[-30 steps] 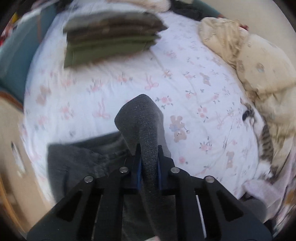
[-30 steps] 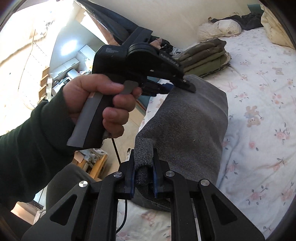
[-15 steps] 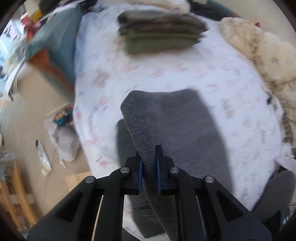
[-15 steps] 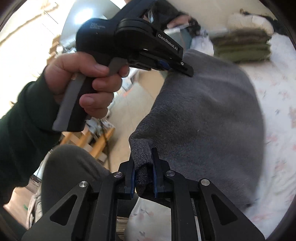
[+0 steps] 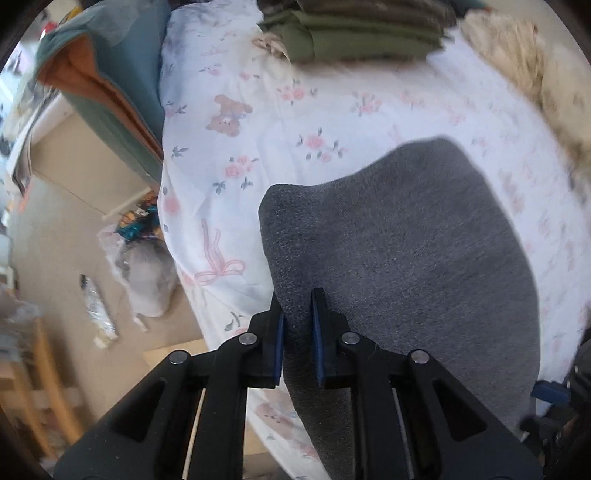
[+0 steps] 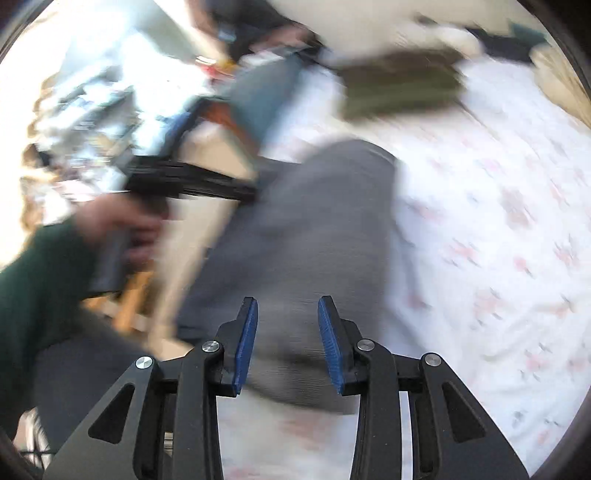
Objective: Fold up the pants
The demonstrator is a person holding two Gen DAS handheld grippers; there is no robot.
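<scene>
The gray pants (image 5: 399,266) lie folded on the floral bedsheet (image 5: 236,155), filling the lower right of the left wrist view. The left gripper (image 5: 297,325) is clenched on their near edge. The right gripper (image 6: 287,328), jaws spread, hovers over the same cloth with nothing between its pads. A stack of olive folded clothes (image 5: 354,33) sits at the top centre. No container or readable writing shows; the right view is blurred.
</scene>
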